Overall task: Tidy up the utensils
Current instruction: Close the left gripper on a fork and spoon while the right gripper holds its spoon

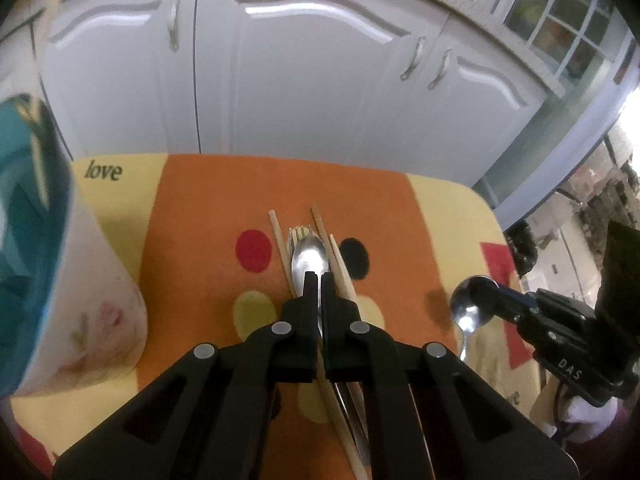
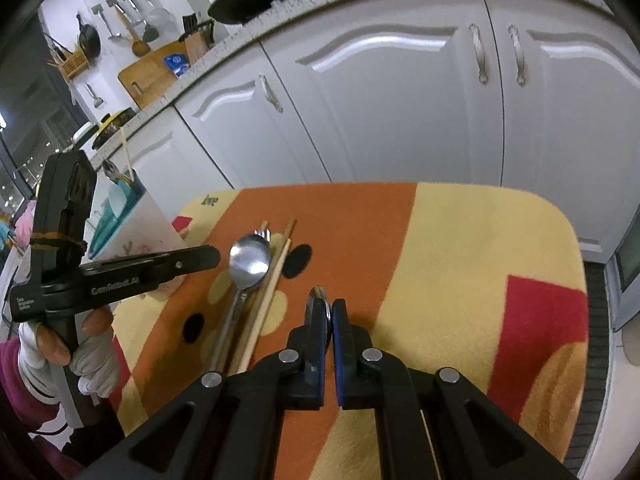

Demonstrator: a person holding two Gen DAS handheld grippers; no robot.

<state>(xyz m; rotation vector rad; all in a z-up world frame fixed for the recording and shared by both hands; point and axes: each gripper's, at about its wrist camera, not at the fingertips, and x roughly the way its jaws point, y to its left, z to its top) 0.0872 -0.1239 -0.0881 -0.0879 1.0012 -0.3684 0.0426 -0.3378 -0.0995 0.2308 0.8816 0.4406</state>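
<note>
A pile of utensils lies on the orange and yellow cloth: a metal spoon (image 1: 309, 258) over a fork (image 1: 301, 233), with wooden chopsticks (image 1: 341, 268) on both sides. The pile also shows in the right wrist view, with the spoon (image 2: 249, 261) on top. My left gripper (image 1: 319, 280) hovers shut over the pile and holds nothing that I can see. My right gripper (image 2: 328, 306) is shut on a second spoon (image 1: 469, 304), held above the cloth's right side; only its edge (image 2: 320, 293) shows between the pads. A white and teal holder (image 1: 68, 280) stands at the left with utensils in it (image 2: 116, 172).
The cloth (image 2: 460, 248) covers a small table with rounded corners. White cabinet doors (image 1: 304, 80) stand close behind the far edge. A counter above carries a cutting board (image 2: 154, 72), a knife block and a pan. A gloved hand (image 2: 92, 356) holds the left gripper.
</note>
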